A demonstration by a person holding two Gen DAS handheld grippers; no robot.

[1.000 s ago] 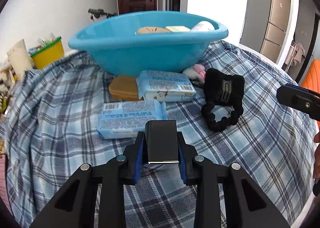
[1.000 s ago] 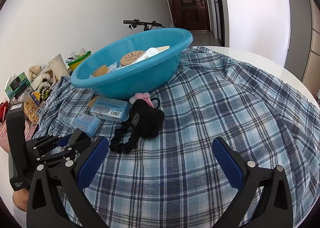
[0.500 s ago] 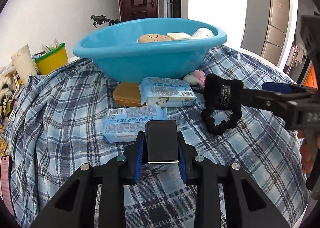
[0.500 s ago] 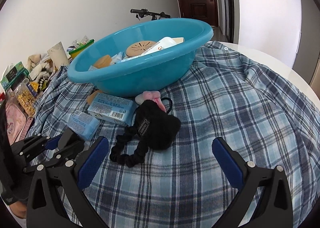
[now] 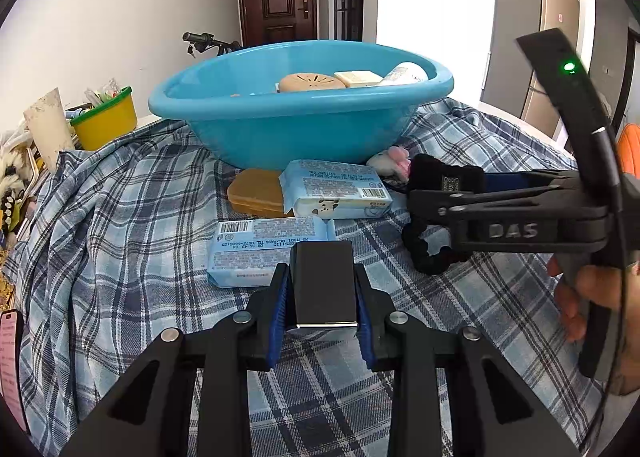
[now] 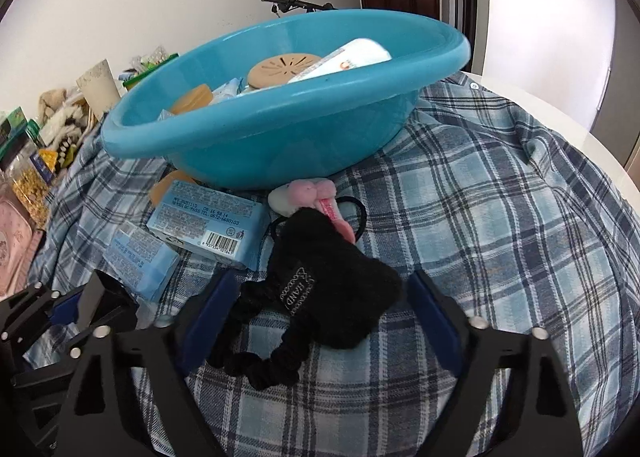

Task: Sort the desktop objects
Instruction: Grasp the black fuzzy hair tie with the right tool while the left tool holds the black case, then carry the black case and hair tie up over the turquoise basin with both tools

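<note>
Plaid cloth fronting the blue basin: left gripper pinches a dark block, parked, while right gripper straddles the black hair band, wide, likely to grab it.

The basin is smooth, glossy blue plastic. The tablecloth is woven plaid cloth, matt. The black hair scrunchie looks soft and fuzzy. The tissue packs have shiny plastic film wrapping.
</note>
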